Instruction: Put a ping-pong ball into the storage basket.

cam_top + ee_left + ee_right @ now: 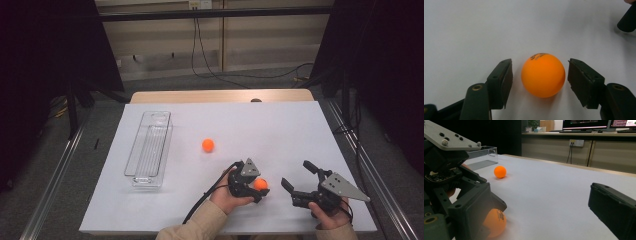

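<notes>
I have the left gripper [256, 188] low on the white table [280, 125], its jaws straddling an orange ball [543, 75]; narrow gaps show on both sides, so the pads are not yet pressing it. From that ball, the second orange ball [208, 145] lies at about eleven o'clock, well apart. My right gripper [299, 181] rests at three o'clock, jaws spread wide and holding nothing.

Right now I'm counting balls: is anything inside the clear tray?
The clear tray looks empty through its walls. Both orange balls lie outside: one loose, one between the left gripper jaws.
</notes>
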`<state>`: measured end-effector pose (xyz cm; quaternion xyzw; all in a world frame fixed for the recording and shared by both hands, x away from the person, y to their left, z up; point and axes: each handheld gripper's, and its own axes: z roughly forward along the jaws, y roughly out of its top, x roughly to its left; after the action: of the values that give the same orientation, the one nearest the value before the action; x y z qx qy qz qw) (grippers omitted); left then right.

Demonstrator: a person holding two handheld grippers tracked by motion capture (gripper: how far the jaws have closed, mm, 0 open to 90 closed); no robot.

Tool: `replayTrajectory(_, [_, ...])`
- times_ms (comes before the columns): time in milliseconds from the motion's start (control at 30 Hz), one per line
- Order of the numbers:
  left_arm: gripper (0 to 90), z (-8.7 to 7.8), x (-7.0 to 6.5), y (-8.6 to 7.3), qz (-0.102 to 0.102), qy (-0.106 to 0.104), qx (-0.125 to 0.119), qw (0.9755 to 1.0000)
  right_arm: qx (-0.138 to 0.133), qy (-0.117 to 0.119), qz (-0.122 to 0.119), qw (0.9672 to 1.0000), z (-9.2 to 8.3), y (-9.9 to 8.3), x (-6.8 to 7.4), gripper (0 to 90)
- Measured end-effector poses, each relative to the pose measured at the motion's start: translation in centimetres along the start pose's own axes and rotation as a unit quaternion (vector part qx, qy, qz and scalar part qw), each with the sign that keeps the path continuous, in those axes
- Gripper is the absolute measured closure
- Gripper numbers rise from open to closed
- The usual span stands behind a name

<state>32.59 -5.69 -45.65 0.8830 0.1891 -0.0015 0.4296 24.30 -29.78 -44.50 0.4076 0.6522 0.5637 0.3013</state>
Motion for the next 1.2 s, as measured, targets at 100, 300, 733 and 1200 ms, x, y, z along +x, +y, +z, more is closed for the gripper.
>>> replayTrajectory(100, [38.4, 0.08, 0.07, -0.04, 0.000, 0.000, 0.005, 1.0000, 0.000, 0.000, -0.001, 1.0000, 0.01, 0.00, 0.02, 4.3])
replayTrajectory(300, [40.8, 0.18, 0.05, -0.04, -0.004, -0.002, 0.004, 1.0000, 0.001, 0.000, 0.000, 1.0000, 0.02, -0.01, 0.01, 4.3])
replayTrajectory(733, [47.4, 0.48, 0.06, -0.15, -0.010, -0.009, 0.014, 0.9998, 0.000, 0.000, -0.001, 1.0000, 0.02, 0.01, 0.03, 4.4])
replayTrajectory(1200, [50.8, -0.37, 0.35, 0.09, -0.025, -0.012, 0.001, 0.9996, 0.000, 0.000, -0.002, 1.0000, 0.01, 0.02, 0.05, 4.4])
